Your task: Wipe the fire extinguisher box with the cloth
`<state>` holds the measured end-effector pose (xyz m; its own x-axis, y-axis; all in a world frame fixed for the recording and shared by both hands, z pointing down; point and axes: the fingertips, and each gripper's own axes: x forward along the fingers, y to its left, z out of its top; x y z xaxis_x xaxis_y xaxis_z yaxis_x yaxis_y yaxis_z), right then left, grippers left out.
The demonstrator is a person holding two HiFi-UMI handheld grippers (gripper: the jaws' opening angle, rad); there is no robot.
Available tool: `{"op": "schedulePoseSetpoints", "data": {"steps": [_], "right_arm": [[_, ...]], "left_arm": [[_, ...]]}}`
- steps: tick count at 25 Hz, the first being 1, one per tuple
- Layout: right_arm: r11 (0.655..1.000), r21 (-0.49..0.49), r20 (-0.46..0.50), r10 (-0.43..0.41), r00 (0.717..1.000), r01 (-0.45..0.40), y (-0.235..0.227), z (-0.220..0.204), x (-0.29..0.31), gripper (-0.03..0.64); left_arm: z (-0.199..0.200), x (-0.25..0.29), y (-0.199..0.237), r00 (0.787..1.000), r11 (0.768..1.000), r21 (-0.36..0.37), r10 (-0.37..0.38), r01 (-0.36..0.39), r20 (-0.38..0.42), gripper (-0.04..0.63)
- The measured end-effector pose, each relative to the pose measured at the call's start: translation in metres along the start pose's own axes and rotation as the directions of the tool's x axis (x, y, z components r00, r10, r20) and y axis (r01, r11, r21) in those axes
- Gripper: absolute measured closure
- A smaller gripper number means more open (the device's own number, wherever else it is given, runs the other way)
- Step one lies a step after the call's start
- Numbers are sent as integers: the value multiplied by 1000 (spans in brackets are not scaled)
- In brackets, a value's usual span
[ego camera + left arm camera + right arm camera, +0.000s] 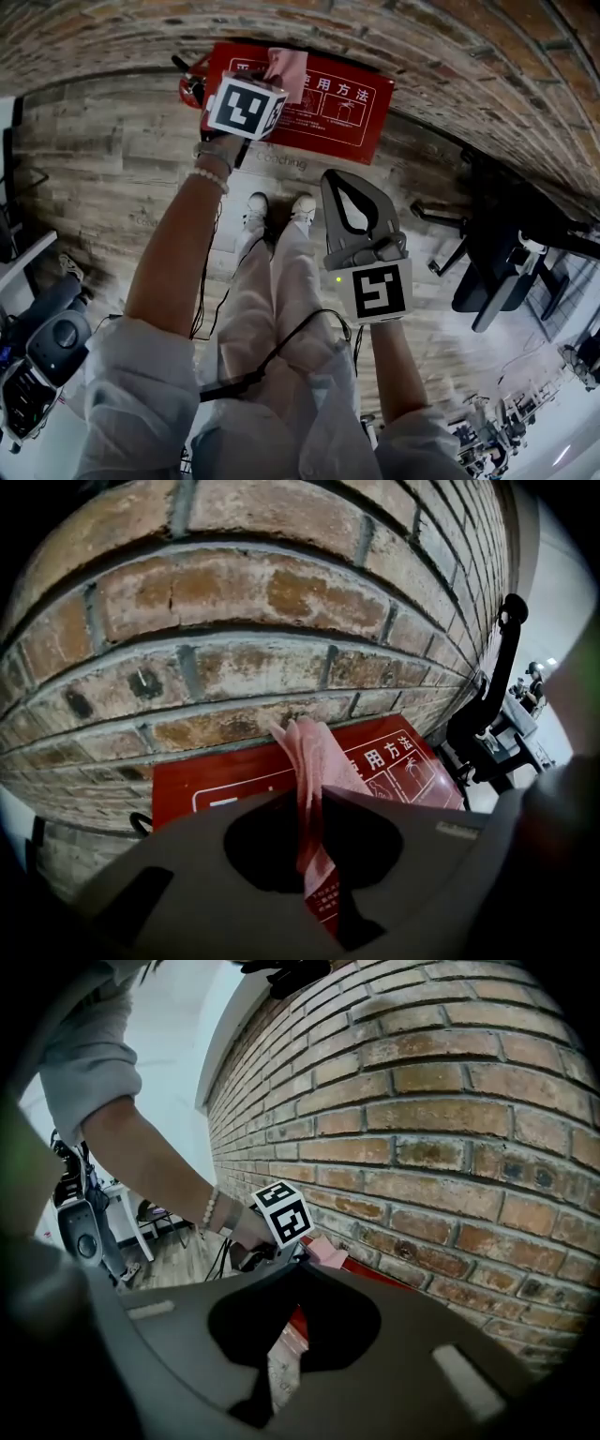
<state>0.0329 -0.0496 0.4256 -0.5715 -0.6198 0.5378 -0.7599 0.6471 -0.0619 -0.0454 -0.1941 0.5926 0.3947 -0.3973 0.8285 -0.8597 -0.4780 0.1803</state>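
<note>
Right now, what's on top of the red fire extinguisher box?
The pink cloth, pinched in the left gripper, is over the box near the wall. It covers some white print; whether it touches can't be told.

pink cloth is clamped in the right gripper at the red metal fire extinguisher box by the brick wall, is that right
No: the pink cloth is clamped in the left gripper, not the right gripper, as the left gripper view shows. It is at the red metal fire extinguisher box by the brick wall.
</note>
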Motion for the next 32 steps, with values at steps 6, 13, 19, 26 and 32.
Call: {"op": "schedulePoseSetpoints", "data": {"steps": [6,13,19,26,32], "right_arm": [[1000,-13,-6,19,1000,-20,11,3,7,612],[999,-23,-11,33,999,-33,21,6,15,612],[998,-36,-19,47,999,-47,29,8,20,612],[997,-42,-26,58,998,-59,37,8,27,612],[997,-44,-29,64,998,-65,43,10,31,612]], "left_arm": [[-9,-11,23,1000,999,-22,29,-29,2,580],[-18,-23,51,998,996,-58,64,-63,9,580],[-24,-32,70,996,993,-82,89,-87,18,580],[-31,-41,91,992,986,-115,124,-119,32,580],[-39,-49,109,989,980,-143,145,-139,37,580]]}}
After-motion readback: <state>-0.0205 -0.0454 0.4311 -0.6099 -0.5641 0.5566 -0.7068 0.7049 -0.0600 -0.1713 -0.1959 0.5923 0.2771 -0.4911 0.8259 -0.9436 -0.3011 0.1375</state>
